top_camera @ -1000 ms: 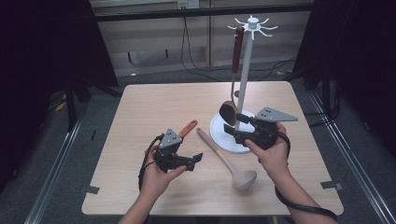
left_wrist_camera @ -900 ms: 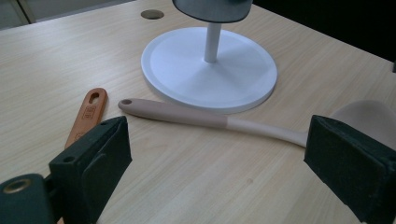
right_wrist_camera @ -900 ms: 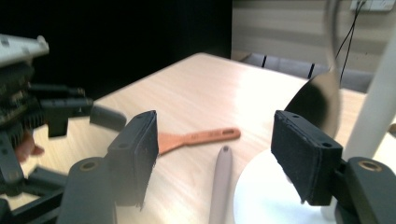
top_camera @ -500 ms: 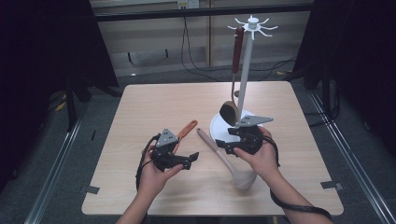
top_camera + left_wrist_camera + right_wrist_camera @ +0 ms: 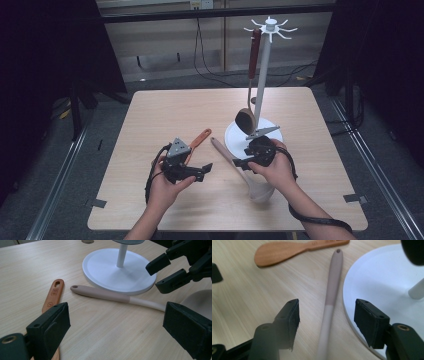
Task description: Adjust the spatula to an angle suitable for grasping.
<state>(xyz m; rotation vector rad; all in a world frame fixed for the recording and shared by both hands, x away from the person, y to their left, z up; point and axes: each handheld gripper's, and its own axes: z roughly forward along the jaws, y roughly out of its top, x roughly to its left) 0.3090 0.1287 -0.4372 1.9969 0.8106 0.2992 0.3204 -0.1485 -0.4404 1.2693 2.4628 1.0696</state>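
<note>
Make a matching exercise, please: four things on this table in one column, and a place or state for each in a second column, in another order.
1 pink ladle
2 wooden spatula
3 brown spoon
4 right gripper

a hangs on the white stand
b open, jaws either side of a handle
c lies flat beside the stand's base
d lies near the left gripper

Pairs: 1-c, 2-d, 3-a, 4-b

Ladle [image 5: 239,164] on table [image 5: 150,115] between spatula [image 5: 199,139], left, and stand base [image 5: 260,137], right.

A lab-style recording room: a bare wooden table [image 5: 165,115] standing between black curtains [image 5: 45,65], with metal floor rails [image 5: 57,170], tape marks [image 5: 97,203] and loose cables [image 5: 210,70] along the wall.
</note>
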